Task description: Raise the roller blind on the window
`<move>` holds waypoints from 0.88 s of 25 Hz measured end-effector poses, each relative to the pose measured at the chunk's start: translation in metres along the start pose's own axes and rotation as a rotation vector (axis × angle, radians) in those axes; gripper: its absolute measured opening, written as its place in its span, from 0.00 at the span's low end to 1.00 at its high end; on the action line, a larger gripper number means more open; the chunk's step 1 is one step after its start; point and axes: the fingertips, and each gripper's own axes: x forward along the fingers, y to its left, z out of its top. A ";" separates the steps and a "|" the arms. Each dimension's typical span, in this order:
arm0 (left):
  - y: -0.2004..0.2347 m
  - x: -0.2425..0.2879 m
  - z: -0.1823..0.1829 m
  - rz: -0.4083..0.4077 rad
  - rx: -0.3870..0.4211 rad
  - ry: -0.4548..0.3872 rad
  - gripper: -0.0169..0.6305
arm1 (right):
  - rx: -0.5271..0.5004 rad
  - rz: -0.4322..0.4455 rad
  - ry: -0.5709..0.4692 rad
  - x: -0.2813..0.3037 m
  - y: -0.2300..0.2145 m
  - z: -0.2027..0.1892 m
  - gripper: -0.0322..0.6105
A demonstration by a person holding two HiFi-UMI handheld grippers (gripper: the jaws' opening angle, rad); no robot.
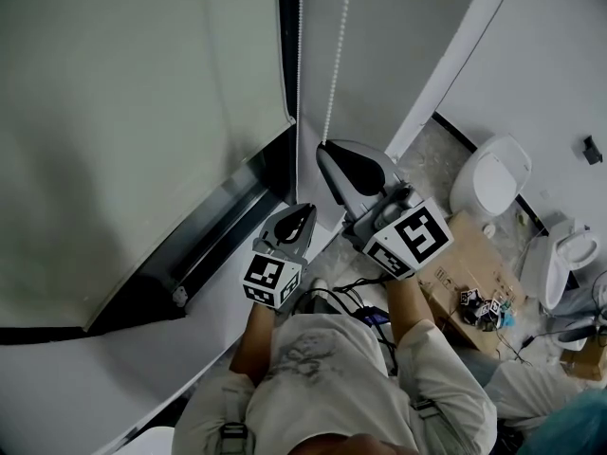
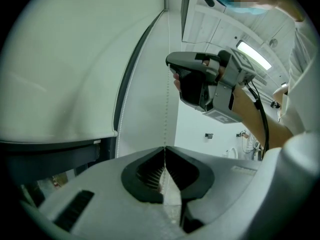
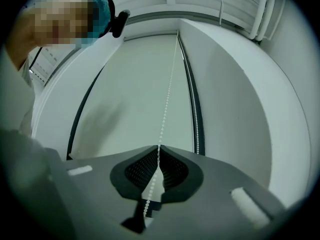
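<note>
roller blind [image 1: 133,131]: pale grey-green cloth, smooth and matt, hanging flat over the window and filling the left of the head view. its straight bottom edge [image 1: 190,222] sits low, with only a dark window frame [image 1: 275,173] showing beneath it

bead chain [image 1: 332,64]: small round white beads on two thin strands. they hang side by side just right of the blind's edge, against the plain white wall [image 1: 398,55]

left gripper [image 2: 164,149]: jaws pressed together on one strand, which rises straight out from between the ribbed black pads [image 2: 147,176]

right gripper [image 3: 158,147]: held higher than the left, jaws likewise closed on a strand. the beads pass between its pads and dangle below them

both grippers have rounded grey plastic shells, each with a black-and-white marker cube

around: a white toilet [image 1: 491,173] stands on the speckled floor [image 1: 432,154] at the right. a cardboard box [image 1: 465,254] with small parts and cables lies near it, well apart from the window. the person's pale shirt fills the bottom of the head view
</note>
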 end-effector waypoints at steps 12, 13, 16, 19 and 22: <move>-0.002 -0.008 -0.047 -0.011 -0.029 0.083 0.05 | 0.018 -0.016 0.062 -0.010 0.013 -0.044 0.08; -0.002 -0.009 -0.052 -0.011 -0.034 0.089 0.05 | 0.022 -0.016 0.067 -0.011 0.015 -0.048 0.08; -0.002 -0.013 -0.067 -0.009 -0.050 0.107 0.05 | 0.035 -0.018 0.083 -0.014 0.019 -0.062 0.08; -0.001 -0.016 -0.077 -0.007 -0.062 0.121 0.05 | 0.055 -0.014 0.097 -0.016 0.022 -0.072 0.08; 0.000 -0.015 -0.084 -0.005 -0.064 0.136 0.05 | 0.064 -0.016 0.110 -0.018 0.023 -0.079 0.08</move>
